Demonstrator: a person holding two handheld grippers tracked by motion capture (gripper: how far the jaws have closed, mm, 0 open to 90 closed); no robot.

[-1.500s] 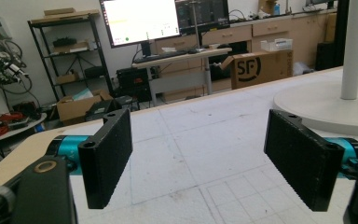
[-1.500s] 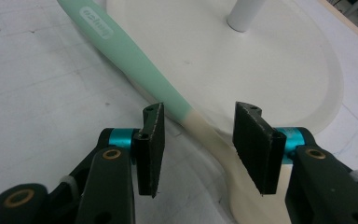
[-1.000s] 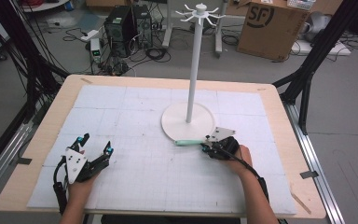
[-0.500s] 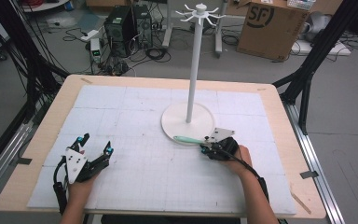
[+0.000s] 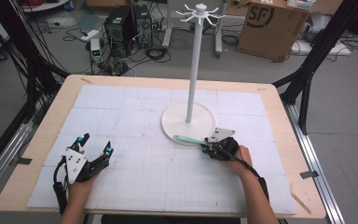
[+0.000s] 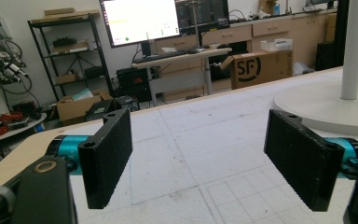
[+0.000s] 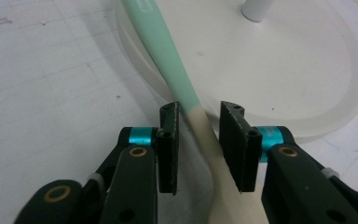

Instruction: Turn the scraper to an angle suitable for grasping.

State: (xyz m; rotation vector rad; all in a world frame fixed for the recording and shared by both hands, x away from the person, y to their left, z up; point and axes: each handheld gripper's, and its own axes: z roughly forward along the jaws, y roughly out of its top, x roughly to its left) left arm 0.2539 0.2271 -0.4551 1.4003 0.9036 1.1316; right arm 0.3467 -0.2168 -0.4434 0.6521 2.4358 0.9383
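Straddling a mint-and-cream utensil handle, the right gripper stands narrowly parted, contact unclear; its head is cut off. The left gripper gapes wide, empty.

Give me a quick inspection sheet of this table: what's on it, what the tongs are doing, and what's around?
Surface: white gridded mat on a wooden table.
Job's things: white hook stand; mint-green and cream utensil lying across the stand's base rim.
Clutter: nothing seen on the mat.
Grippers: left tongs open, holding nothing; right tongs straddle the utensil's handle, with a gap on one side.
Cables: black lead along the right forearm; tangles on the floor.
Surroundings: cardboard box, computer tower.
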